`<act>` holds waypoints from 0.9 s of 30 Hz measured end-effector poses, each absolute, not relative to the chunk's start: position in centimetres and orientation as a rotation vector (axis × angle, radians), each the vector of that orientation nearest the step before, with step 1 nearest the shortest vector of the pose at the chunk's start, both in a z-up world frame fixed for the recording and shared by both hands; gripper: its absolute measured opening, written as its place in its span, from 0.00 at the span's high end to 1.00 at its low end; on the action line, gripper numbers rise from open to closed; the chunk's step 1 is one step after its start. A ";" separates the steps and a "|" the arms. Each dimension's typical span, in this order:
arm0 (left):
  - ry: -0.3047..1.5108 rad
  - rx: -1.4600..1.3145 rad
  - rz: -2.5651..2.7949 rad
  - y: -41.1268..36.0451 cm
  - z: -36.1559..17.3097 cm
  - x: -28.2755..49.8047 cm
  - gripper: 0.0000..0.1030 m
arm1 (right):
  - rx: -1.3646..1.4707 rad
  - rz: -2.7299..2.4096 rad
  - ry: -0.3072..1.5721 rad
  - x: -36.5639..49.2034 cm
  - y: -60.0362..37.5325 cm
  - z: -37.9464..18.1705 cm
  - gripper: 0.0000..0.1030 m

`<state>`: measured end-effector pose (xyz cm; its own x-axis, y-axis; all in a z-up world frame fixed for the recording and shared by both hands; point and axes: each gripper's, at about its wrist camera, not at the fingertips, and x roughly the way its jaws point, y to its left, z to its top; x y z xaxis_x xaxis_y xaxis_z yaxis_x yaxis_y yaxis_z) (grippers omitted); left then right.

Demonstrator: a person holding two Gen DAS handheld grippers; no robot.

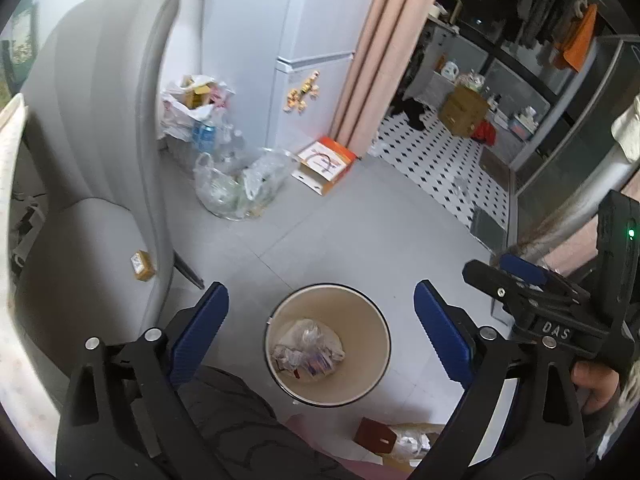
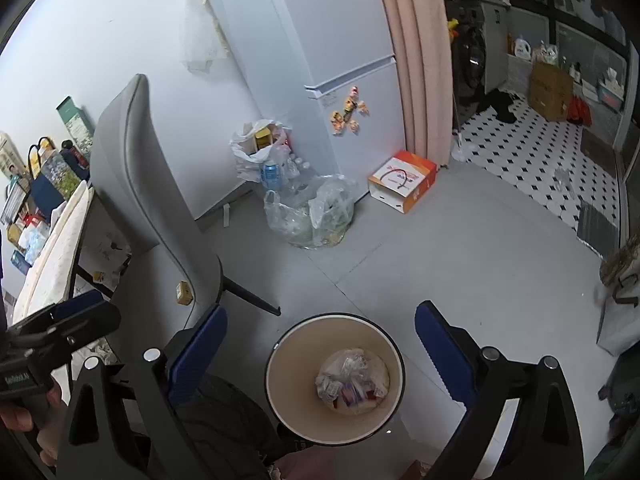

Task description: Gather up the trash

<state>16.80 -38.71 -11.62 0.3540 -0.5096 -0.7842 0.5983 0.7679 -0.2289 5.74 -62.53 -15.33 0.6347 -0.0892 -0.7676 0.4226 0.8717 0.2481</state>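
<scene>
Both the left gripper (image 1: 321,322) and right gripper (image 2: 321,334) are spread wide and holding nothing, hovering right above the round bin (image 1: 372,320). The bagged trash (image 1: 308,350) sits at the bottom, straight down between the fingers. Neither hand looks clearly nearer, so I'd guess either could reach in.

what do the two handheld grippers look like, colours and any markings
Each of the left gripper and right gripper has a matte black plastic frame with silver round rivets and two blue ribbed finger pads. Seen from the left wrist, the right one carries white "DAS" lettering and a small green light on its black body.
</scene>
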 end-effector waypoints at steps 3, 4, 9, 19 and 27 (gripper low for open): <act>0.956 0.086 -0.702 -37.5 -10.8 17.1 0.07 | 0.404 -0.292 0.825 6.1 -61.4 -14.2 0.07; 0.944 0.080 -0.695 -37.0 -10.4 17.1 0.06 | 0.398 -0.289 0.821 6.2 -61.0 -13.9 0.07; 0.904 0.046 -0.646 -34.1 -9.0 17.5 0.06 | 0.365 -0.255 0.819 7.0 -58.6 -12.8 0.07; 0.855 -0.002 -0.557 -27.7 -6.5 17.4 0.06 | 0.306 -0.141 0.800 8.8 -52.6 -10.0 0.07; 0.768 -0.045 -0.482 -22.0 -3.6 16.4 0.06 | 0.257 -0.084 0.739 8.8 -47.0 -6.1 0.07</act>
<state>16.44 -22.03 -3.59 0.6164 -0.4347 -0.6566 0.4023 0.8906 -0.2119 8.81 -47.03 -6.12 0.7372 0.0144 -0.6756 0.1659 0.9653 0.2016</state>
